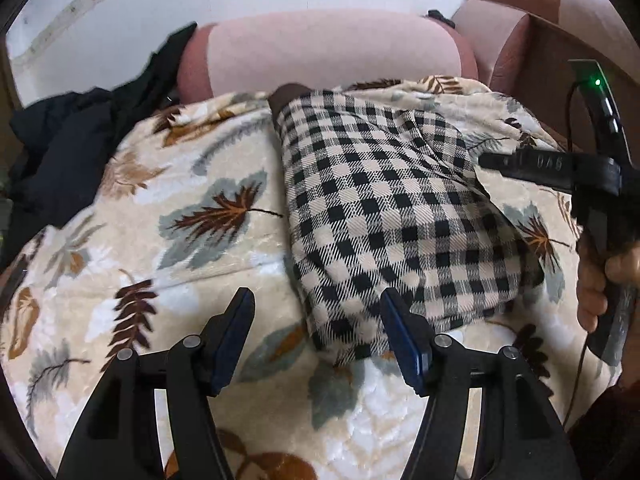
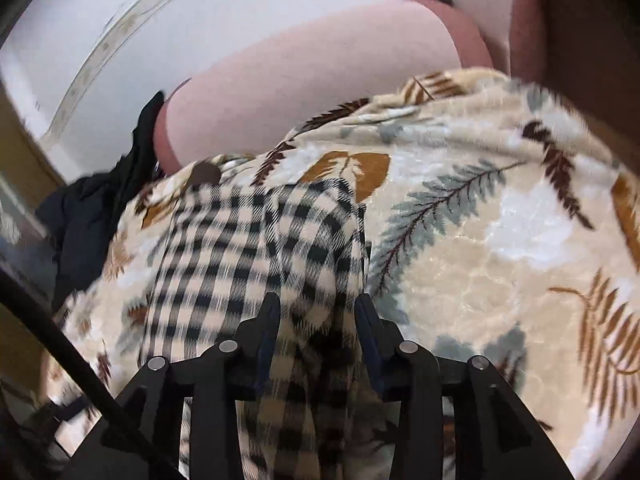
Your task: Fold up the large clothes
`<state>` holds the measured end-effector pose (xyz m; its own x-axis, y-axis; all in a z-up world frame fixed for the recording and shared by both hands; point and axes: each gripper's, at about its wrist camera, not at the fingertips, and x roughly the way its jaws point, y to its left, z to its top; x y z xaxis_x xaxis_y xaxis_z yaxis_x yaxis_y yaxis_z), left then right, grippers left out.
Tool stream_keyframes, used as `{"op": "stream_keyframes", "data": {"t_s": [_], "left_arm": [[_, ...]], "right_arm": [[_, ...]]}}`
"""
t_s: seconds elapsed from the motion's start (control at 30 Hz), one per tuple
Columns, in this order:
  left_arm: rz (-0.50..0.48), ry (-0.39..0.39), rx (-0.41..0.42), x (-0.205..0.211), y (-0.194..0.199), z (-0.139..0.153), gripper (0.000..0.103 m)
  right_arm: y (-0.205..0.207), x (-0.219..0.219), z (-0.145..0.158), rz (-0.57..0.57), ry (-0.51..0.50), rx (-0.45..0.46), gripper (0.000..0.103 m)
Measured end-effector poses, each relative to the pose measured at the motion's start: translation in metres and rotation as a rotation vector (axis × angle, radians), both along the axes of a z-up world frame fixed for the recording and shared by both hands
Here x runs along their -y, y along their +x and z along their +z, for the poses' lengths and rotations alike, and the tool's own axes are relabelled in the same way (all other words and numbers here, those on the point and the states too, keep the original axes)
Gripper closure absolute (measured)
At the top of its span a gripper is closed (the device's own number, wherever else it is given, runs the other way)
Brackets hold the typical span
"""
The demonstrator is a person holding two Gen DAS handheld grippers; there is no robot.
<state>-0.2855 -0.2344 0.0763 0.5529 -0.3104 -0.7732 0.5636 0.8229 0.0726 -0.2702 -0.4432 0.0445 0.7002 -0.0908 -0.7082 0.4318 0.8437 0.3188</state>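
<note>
A: Where's the checked garment [image 1: 380, 216]?

B: Folded on the leaf-print blanket [image 1: 168, 248], its long axis running away toward the pink cushion [image 1: 320, 52].

A: And the jaws?

B: Left gripper [image 1: 318, 336] released, empty, at the near left corner. Right gripper [image 2: 318, 338] parted over the near right edge, cloth between but not pinched. Right looks nearer.

1. Faint raised characters, apparently "046" seen upside down, mark the black finger of the right gripper [image 1: 532, 166] in the left wrist view; the reading is uncertain.
2. No other text, label or brand is legible in either view.
</note>
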Motion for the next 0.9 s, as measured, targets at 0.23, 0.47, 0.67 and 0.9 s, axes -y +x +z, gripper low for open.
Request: {"op": "stream_keyframes", "data": {"t_s": [0.23, 0.47, 0.67, 0.9], "left_arm": [[0.122, -0.009, 0.1, -0.036, -0.046, 0.006, 0.029], [0.193, -0.06, 0.205, -0.075, -0.071, 0.031, 0.023], [0.257, -0.108, 0.214, -0.113, -0.079, 0.045, 0.019], [0.295, -0.076, 0.25, -0.13, -0.082, 0.04, 0.019]], "right_arm": [[-0.06, -0.032, 0.003, 0.036, -0.138, -0.009, 0.061], [-0.064, -0.055, -0.049, 0.118, 0.054, -0.185, 0.063], [-0.087, -0.089, -0.016, 0.132, -0.063, -0.082, 0.063], [-0.046, -0.125, -0.015, 0.244, 0.069, 0.017, 0.063]]}}
